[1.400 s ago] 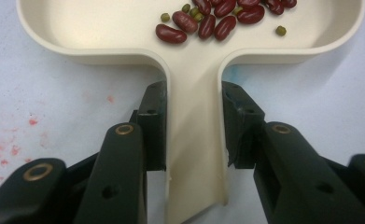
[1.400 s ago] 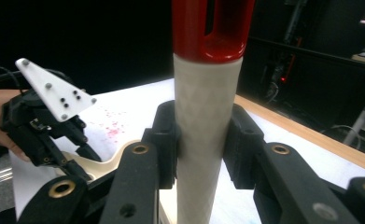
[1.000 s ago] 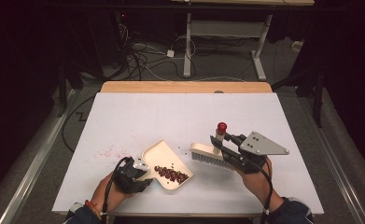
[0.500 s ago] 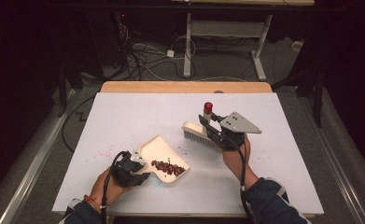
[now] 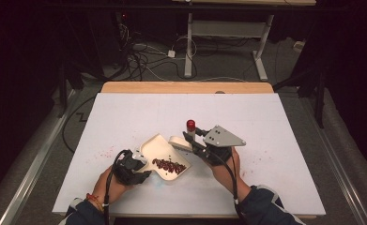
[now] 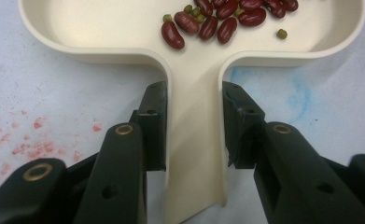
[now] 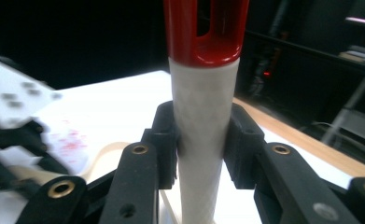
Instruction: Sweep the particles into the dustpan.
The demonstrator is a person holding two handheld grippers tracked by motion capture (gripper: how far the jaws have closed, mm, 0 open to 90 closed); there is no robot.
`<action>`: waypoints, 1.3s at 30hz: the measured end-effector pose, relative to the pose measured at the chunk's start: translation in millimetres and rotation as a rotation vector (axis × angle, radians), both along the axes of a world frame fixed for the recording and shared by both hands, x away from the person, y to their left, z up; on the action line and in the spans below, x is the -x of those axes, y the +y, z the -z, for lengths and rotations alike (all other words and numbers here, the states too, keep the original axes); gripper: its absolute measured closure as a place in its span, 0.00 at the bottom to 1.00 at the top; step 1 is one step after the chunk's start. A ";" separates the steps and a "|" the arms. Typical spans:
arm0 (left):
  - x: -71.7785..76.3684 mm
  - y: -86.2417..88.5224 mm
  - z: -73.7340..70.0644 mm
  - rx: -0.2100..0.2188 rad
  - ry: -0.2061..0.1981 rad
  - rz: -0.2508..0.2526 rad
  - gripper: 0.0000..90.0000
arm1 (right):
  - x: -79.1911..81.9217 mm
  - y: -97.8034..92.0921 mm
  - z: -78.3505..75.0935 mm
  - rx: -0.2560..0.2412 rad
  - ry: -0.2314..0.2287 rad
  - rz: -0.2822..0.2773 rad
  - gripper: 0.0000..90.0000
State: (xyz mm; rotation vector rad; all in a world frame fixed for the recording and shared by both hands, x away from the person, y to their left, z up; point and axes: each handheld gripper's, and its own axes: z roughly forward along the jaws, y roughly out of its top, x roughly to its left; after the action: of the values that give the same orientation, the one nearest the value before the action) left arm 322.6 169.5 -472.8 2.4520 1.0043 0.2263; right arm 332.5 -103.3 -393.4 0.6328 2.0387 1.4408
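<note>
Lying near the counter's (image 5: 275, 122) front edge, the cream dustpan (image 5: 158, 149) holds red beans (image 5: 168, 165), wide bare surface beyond. The left gripper (image 6: 194, 123) clamps its handle. The right gripper (image 7: 200, 140), raised just right, squeezes the red-capped brush (image 5: 181, 142) handle, tilted upward.

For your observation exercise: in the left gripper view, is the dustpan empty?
No, red beans and a few small green ones lie in the dustpan.
</note>
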 end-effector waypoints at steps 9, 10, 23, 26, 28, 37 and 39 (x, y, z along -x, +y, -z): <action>0.0 -0.3 -0.1 0.001 -0.003 0.002 0.70 | 19.5 11.5 -5.8 -0.021 -0.025 -0.064 0.77; 0.2 -0.3 -0.3 0.002 -0.005 0.003 0.70 | 20.2 10.6 -6.9 -0.021 -0.030 -0.060 0.77; -0.3 -0.1 0.2 0.010 -0.004 -0.005 0.70 | 6.7 -8.7 -13.2 -0.033 -0.077 0.030 0.77; 0.0 -0.7 -0.9 0.011 -0.006 -0.006 0.70 | 4.8 -2.6 -7.7 -0.003 -0.092 0.038 0.77; 0.2 -1.1 -1.3 0.013 -0.007 -0.005 0.70 | 3.4 1.9 -3.3 0.027 -0.108 0.058 0.77; 3.9 5.7 -4.4 0.012 -0.005 -0.011 0.70 | 5.0 1.9 -0.8 0.076 -0.111 0.076 0.77; 4.1 6.5 -3.8 0.011 -0.004 -0.014 0.70 | 4.7 -0.2 -0.6 0.072 -0.096 0.081 0.77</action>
State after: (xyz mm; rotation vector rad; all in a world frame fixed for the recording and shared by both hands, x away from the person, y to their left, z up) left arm 318.5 176.0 -469.1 2.4343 1.0192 0.2297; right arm 327.9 -103.5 -392.8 0.5982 1.9587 1.3200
